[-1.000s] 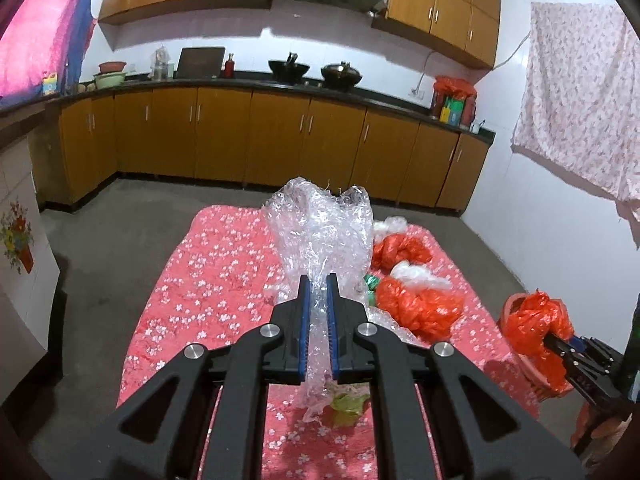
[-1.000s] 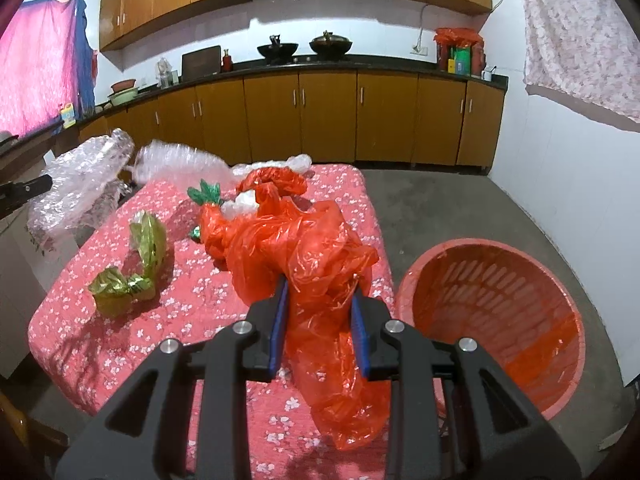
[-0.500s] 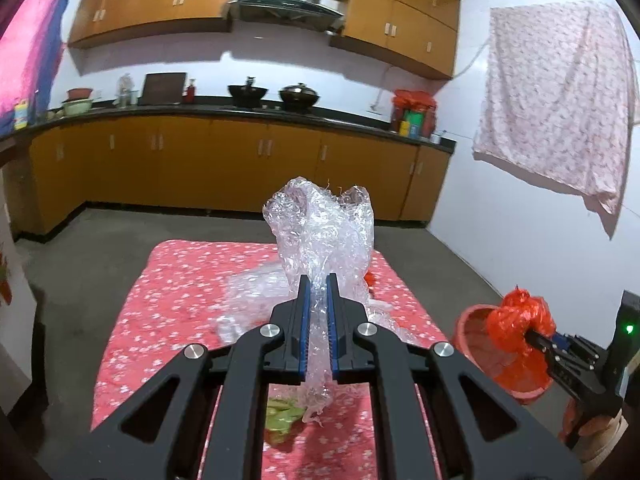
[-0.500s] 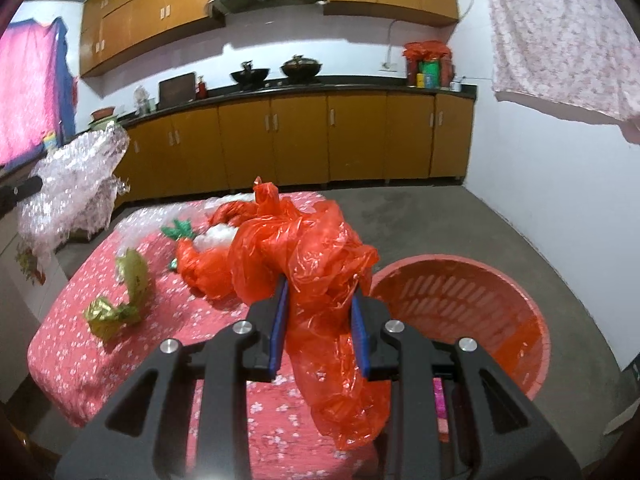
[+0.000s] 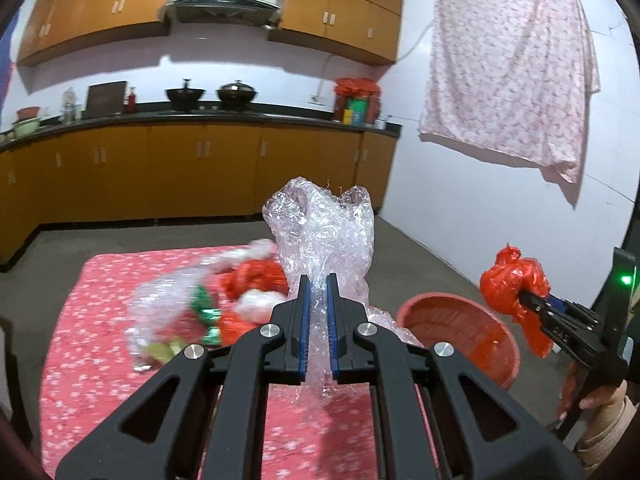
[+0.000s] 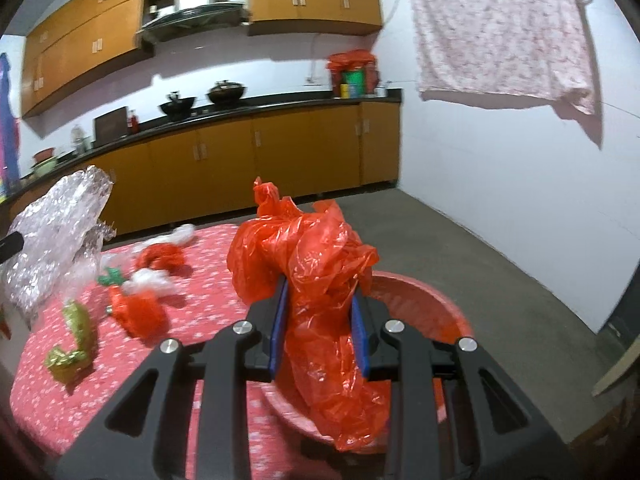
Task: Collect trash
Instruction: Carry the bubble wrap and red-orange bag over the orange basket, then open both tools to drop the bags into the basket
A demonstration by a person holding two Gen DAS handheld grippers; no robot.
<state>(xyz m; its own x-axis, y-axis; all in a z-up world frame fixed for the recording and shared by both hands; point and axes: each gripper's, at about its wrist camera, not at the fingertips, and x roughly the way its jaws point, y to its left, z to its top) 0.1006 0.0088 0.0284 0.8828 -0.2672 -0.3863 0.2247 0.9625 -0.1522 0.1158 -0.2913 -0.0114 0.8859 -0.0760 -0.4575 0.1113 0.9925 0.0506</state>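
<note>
We've got the left hand-held gripper (image 5: 318,312) clenched on a clear bubble-wrap wad (image 5: 326,240), which sticks up above the pads and trails below them. The right hand-held gripper (image 6: 320,308) is grasping a red bag (image 6: 316,256); the crumpled bag bulges over the pads and hangs down over the red basket (image 6: 440,300), which sits on the floor just beside the worktop's (image 6: 216,276) right edge.

On the worktop, w/ its red floral cloth, near the left edge lies a green-gold wrapper (image 6: 74,340). Further in, approx. mid-worktop, there's a red bag lump (image 6: 140,312) touching a white bag (image 6: 150,282) and a green scrap (image 6: 110,278). Toward the far edge sit another red bag (image 6: 160,256) and a clear bag (image 6: 182,234).

Beyond: kitchen cabinets (image 6: 240,144) along the back wall, and a pink floral sheet (image 6: 500,28) hung on the right wall.
</note>
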